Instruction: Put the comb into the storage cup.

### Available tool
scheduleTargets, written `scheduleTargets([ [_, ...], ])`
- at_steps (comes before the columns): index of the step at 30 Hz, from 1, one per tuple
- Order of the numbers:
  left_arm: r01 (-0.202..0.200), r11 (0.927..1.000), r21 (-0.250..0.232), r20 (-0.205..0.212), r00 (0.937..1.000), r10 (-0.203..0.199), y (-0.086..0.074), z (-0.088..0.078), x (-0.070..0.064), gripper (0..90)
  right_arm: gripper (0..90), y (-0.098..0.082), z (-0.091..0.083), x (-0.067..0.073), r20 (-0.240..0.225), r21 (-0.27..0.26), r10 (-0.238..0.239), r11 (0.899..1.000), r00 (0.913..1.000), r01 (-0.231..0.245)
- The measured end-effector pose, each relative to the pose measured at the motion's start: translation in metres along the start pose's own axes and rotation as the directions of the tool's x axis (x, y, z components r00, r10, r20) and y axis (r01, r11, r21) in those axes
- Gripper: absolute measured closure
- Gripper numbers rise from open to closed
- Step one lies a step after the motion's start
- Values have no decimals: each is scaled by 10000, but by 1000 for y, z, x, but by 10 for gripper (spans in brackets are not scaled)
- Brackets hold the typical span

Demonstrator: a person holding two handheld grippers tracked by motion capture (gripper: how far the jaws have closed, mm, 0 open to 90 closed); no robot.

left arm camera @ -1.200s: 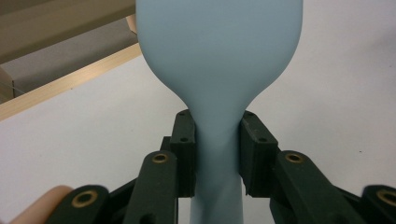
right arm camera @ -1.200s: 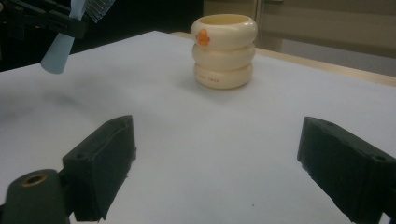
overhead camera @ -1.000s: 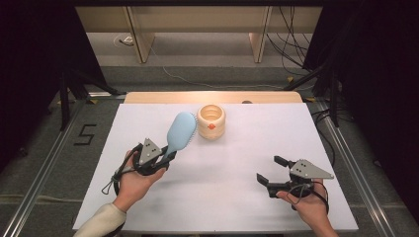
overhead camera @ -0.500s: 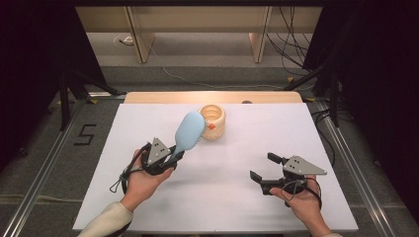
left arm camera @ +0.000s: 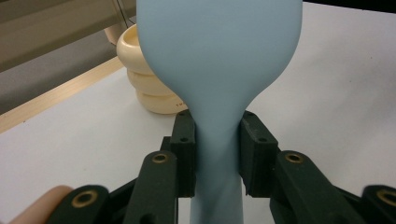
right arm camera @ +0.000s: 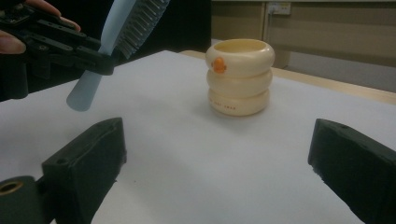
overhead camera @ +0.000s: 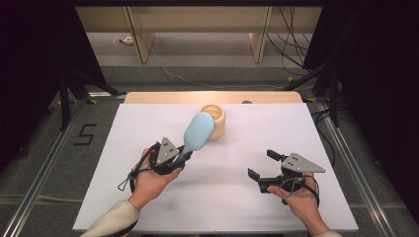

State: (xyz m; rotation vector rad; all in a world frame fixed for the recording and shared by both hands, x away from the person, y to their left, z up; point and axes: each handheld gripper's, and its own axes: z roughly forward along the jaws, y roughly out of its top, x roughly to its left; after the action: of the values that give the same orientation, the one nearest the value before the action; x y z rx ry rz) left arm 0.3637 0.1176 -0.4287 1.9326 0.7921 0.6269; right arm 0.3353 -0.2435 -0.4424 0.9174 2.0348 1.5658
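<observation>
Left gripper [overhead camera: 182, 157] grips brush [overhead camera: 198, 132]; right gripper [overhead camera: 262, 165] agape.

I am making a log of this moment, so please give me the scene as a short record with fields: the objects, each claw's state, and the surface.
held object: light blue hairbrush, lifted off the table, bristles facing down
left claw: shut on the hairbrush's neck
right claw: open, holding nothing, low over the table
other object: cream ringed cup with an orange mark, upright, beyond the brush head
surface: white table
</observation>
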Motion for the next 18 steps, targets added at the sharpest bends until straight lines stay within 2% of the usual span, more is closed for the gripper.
scheduleTargets([
  [8, -37, 10000, -29, 94, 9999, 38, 3, 5, -5, 697, 5, 3, 5, 2, -168, 76, -25, 10000, 9999, 26],
  [18, -147, 9999, -56, 258, 9996, 149, 7, 12, -12, 697, 4, 8, 11, 5, -195, 7, 148, 9999, 9997, -148],
])
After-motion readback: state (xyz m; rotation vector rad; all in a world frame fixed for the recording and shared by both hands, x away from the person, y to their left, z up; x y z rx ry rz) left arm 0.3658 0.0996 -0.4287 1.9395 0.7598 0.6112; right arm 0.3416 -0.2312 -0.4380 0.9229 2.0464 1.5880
